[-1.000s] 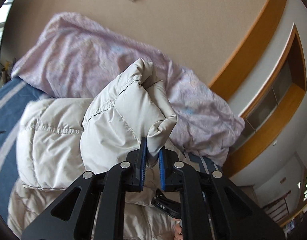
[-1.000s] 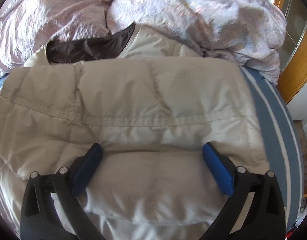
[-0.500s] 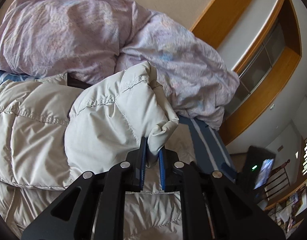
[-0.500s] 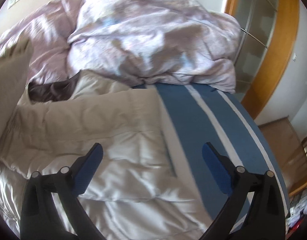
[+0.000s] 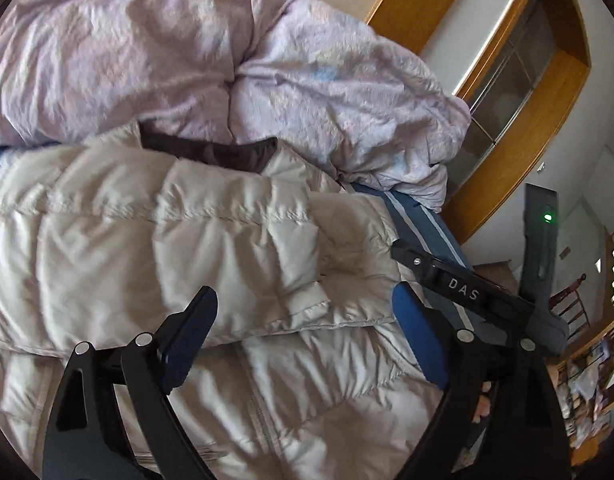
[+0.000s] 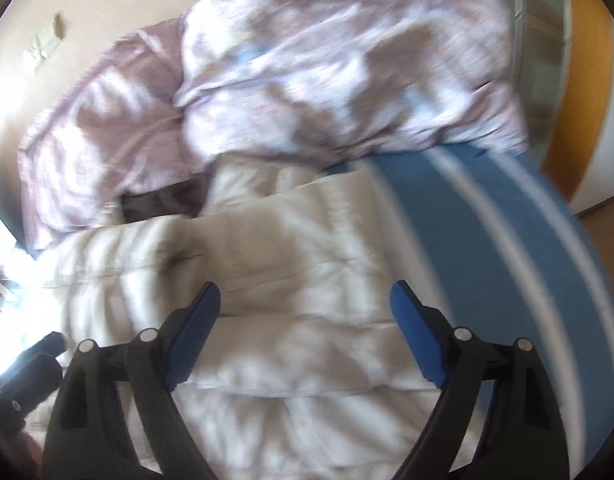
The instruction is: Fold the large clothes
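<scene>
A cream quilted puffer jacket (image 5: 155,240) lies on the bed with its dark brown collar lining (image 5: 211,152) at the far end. One sleeve lies folded across its body, the cuff (image 5: 307,304) just ahead of my left gripper (image 5: 303,316), which is open and empty above it. My right gripper (image 6: 305,308) is open and empty over the jacket (image 6: 291,264); its view is blurred. The right gripper's body (image 5: 475,296) shows at the right of the left wrist view.
A crumpled lilac duvet (image 5: 235,64) is heaped behind the jacket against the wall. The blue sheet with white stripes (image 6: 507,240) runs along the right bed edge. A wooden frame with glass (image 5: 519,72) and a wooden chair (image 5: 567,304) stand beyond.
My left gripper has opened and let go of the sleeve, which now lies folded across the jacket. My right gripper stayed open and swung, now blurred.
</scene>
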Motion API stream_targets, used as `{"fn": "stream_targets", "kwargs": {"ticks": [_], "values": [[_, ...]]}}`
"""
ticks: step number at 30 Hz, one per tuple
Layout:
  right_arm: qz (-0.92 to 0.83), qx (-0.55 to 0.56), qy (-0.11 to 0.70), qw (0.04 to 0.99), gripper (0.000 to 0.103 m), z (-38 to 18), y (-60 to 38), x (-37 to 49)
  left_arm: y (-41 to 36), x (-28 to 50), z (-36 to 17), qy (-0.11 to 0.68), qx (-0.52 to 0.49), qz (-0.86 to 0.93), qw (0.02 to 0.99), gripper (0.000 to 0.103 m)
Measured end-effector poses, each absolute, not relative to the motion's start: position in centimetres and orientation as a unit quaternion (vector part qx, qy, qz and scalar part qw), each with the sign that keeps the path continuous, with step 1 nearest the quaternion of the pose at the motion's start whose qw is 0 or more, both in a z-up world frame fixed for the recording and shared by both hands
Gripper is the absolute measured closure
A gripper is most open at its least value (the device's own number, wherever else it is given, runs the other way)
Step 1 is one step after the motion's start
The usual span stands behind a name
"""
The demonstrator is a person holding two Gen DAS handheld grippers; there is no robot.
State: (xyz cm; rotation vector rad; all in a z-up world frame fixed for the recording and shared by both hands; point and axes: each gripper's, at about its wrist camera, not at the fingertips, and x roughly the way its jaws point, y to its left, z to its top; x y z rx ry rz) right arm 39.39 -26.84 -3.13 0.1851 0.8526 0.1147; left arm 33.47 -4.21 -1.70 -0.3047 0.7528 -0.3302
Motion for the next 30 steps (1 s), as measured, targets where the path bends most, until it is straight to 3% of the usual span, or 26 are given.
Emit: {"fn": "stream_targets", "kwargs": {"ticks": [6, 13, 19, 22, 24, 30], "values": [[0.167, 0.17, 0.481, 0.844, 0.036, -5.7, -22.6, 41.4, 0.9, 32.8, -0.3, 0.329, -0.099, -0.066, 0.937, 0.013], [0.175, 0.169, 0.502, 0.83, 0.041, -7.4, -19.2, 42.4, 4.5, 32.6, -0.7, 0.323, -0.082, -0.008, 0.943, 0.013], [0.179, 0.167, 0.5, 0.831, 0.053, -7.3, -18.6, 42.2, 4.9, 33.1, -1.2, 0.322, -0.071, 0.006, 0.944, 0.013], [0.18, 0.16, 0.496, 0.834, 0.063, -7.0, -18.7, 42.0, 5.1, 33.6, -1.6, 0.326, -0.066, 0.018, 0.943, 0.013], [0.179, 0.15, 0.491, 0.839, 0.076, -6.9, -18.6, 41.8, 5.3, 33.8, -1.9, 0.329, -0.066, 0.022, 0.942, 0.013], [0.127, 0.122, 0.506, 0.844, 0.08, -8.0, -18.4, 41.4, 6.5, 34.5, -2.9, 0.342, -0.061, 0.047, 0.936, 0.013]]}}
